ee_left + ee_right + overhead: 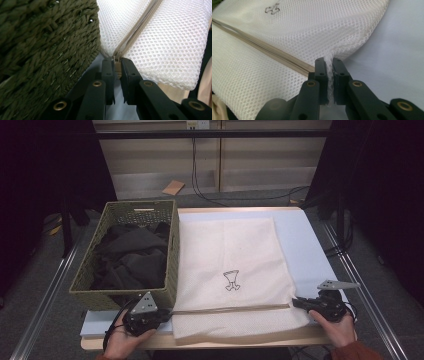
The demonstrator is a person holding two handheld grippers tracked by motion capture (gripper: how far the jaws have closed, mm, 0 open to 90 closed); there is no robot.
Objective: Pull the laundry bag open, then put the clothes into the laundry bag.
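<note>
White mesh bag (230,270) lying flat on the pale table (310,245), just right of the basket (172,265), touching its wall. Small black drawing (231,280) printed near the bag's middle. Beige zipper (230,309) running straight across the near end of the bag, from one gripper to the other. Near edge of the bag folded down over the table's front.

Zipper pull (117,67) pinched between the left gripper (165,313), jaws closed tight on it at the zipper's left end, right beside the basket's near corner. Left hand (122,340) wrapped around the gripper from below, palm up, forearm coming in from the bottom edge, gripper pointing right along the table's front.

Right gripper (296,302) clamped on a bunched fold of mesh at the bag's right corner, beside the zipper's end, jaws nearly together with the cloth squeezed between them. Right hand (337,322) gripping from behind, gripper pointing left, held low over the table.

Dark clothes (132,257) heaped inside the green woven basket. Grey floor beyond the table, with a black cable (240,197) and a brown card (173,187).
</note>
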